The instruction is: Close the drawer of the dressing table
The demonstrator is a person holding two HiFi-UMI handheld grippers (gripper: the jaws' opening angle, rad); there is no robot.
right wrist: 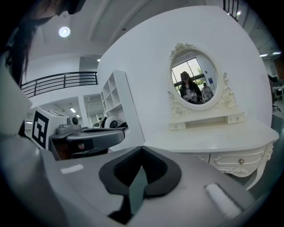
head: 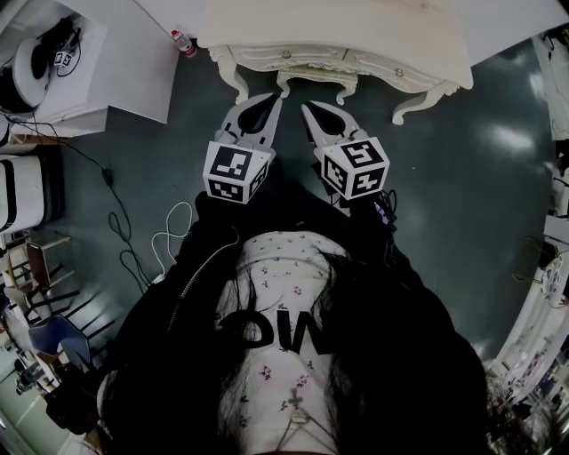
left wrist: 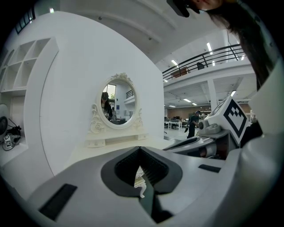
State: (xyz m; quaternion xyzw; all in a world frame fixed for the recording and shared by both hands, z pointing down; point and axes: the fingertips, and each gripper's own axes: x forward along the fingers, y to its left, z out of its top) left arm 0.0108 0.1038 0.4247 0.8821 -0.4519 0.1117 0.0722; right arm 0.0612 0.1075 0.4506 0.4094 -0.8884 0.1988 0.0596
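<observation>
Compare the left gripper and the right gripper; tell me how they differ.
The left gripper angles rightward and reaches slightly nearer the dressing table; the right gripper angles leftward, slightly farther back. The left cube and right cube bear different patterns. Both are shut, empty and clear of the table.

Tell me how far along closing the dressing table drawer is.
Done, apparently: the drawer fronts sit flush with the dressing table; none sticks out. In hand: nothing; left claw and right claw are shut, empty, short of the table. Left: seemingly nothing.
</observation>
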